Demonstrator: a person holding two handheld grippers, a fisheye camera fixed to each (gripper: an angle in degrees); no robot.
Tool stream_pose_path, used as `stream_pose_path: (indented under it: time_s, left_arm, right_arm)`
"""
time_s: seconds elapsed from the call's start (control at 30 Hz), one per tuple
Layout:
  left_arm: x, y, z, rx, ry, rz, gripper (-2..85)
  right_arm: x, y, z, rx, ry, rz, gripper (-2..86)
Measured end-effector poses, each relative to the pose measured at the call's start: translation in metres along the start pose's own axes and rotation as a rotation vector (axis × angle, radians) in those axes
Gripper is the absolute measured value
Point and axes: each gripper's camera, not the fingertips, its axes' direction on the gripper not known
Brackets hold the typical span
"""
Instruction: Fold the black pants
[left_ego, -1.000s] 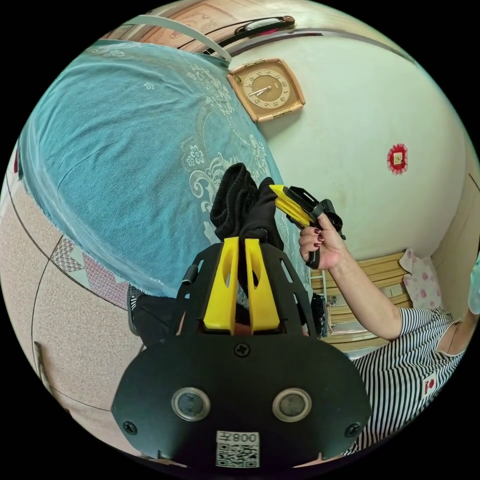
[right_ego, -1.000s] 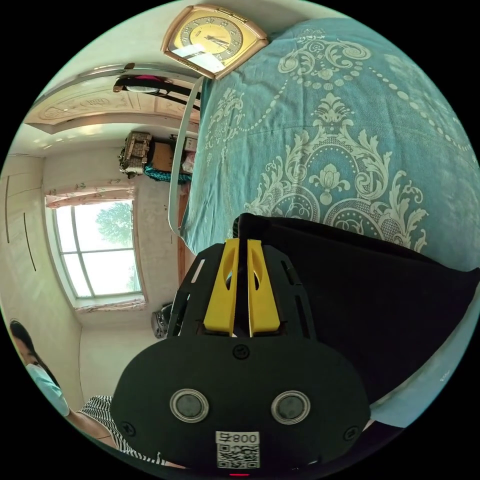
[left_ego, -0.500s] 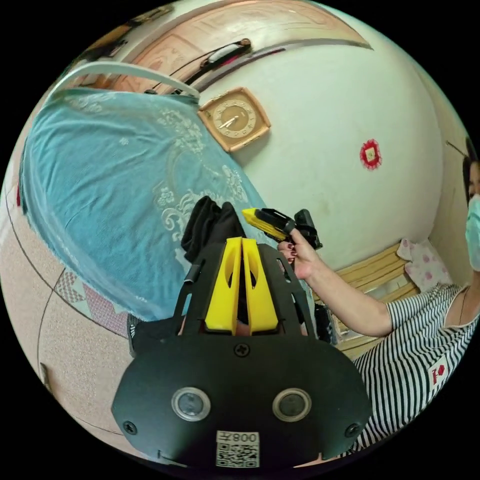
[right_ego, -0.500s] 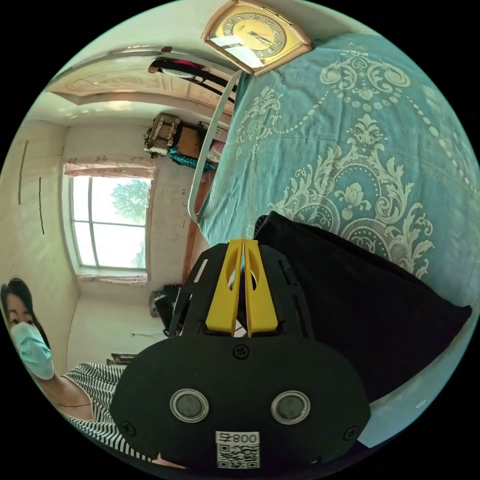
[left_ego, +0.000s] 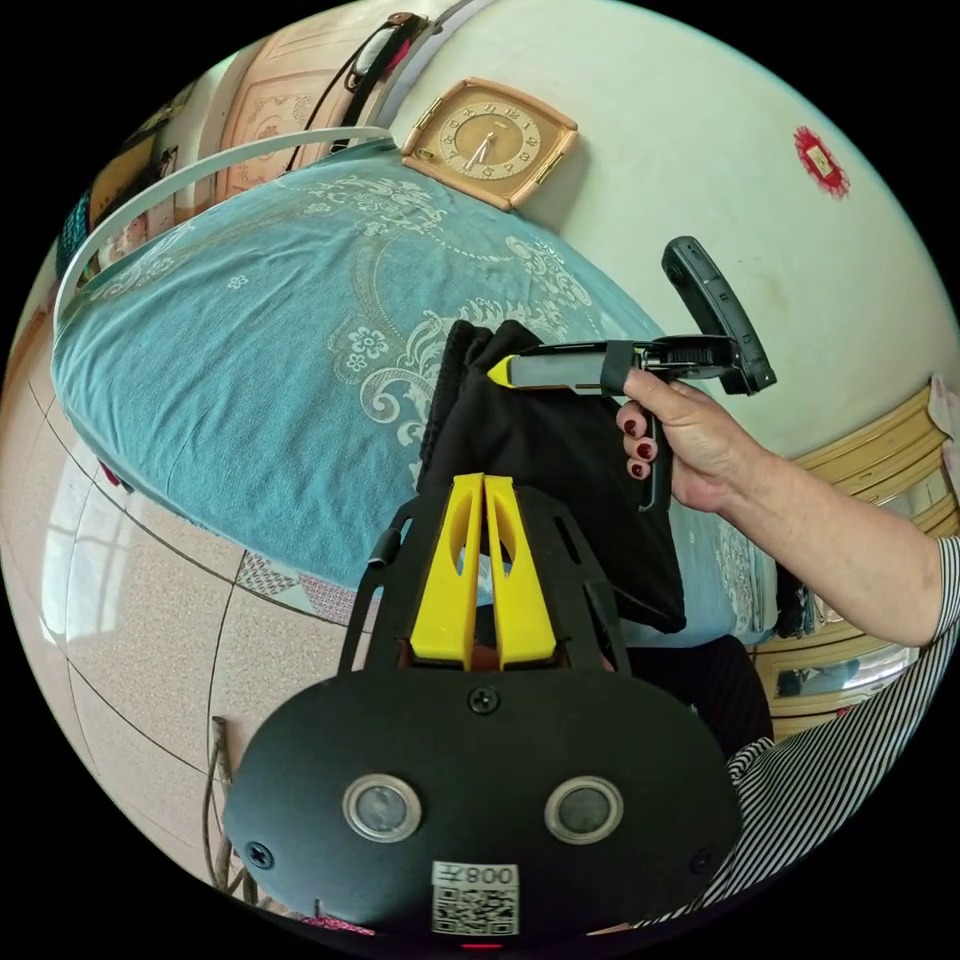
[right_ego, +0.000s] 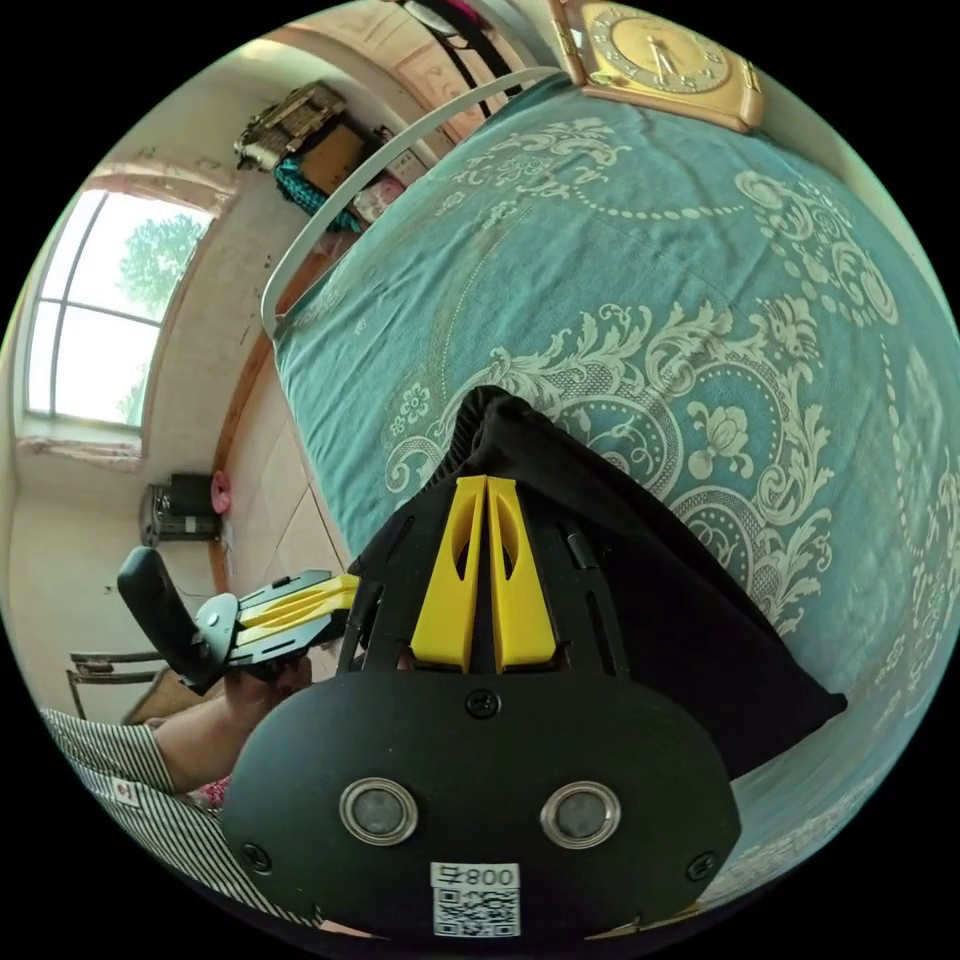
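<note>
The black pants (left_ego: 560, 470) hang bunched between both tools above the teal bedspread (left_ego: 250, 350), likely so they can be laid flat. The left gripper (left_ego: 485, 482) and right gripper (right_ego: 487, 484) each have their jaws pinched closed on the fabric.

Matt black cloth pants (left_ego: 560, 470) lie on woven teal bedspread (left_ego: 250, 370) (raised pale pattern), beside smooth yellow plastic tongs (left_ego: 484, 490).

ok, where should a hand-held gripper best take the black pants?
Probably the bunched, ribbed top edge of the black pants, coming from the bed's floor side, jaws across the edge. It is the thickest, stiffest part, and the cloth hangs flat below it over the teal bedspread.
</note>
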Motion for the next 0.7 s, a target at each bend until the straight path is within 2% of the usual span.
stream_pose_path:
  time_s: [0.1, 0.2, 0.27, 0.33, 0.43, 0.6, 0.7]
  left_arm:
    - [0.012, 0.000, 0.001, -0.005, -0.022, 0.012, 0.1]
    - [0.029, 0.002, -0.012, 0.058, -0.037, 0.045, 0.1]
    - [0.043, 0.004, -0.016, 0.082, -0.049, 0.080, 0.1]
    - [0.049, 0.002, -0.010, 0.046, -0.079, 0.093, 0.1]
    - [0.053, -0.002, 0.010, -0.041, -0.106, 0.087, 0.1]
    - [0.060, -0.008, 0.012, -0.045, -0.063, 0.085, 0.1]
    - [0.078, -0.008, 0.004, -0.041, -0.039, 0.129, 0.2]
  right_arm:
    - [0.002, 0.011, -0.001, 0.038, 0.001, -0.008, 0.2]
    - [0.009, 0.009, -0.012, -0.026, -0.053, -0.006, 0.2]
    - [0.008, 0.010, -0.040, 0.057, -0.035, -0.031, 0.2]
    - [0.012, 0.007, -0.054, 0.092, -0.018, -0.011, 0.1]
    - [0.026, -0.007, -0.048, 0.022, 0.009, 0.033, 0.1]
    - [0.035, -0.014, -0.059, -0.014, 0.004, 0.050, 0.2]
    - [0.043, -0.006, -0.095, 0.040, -0.028, 0.046, 0.1]
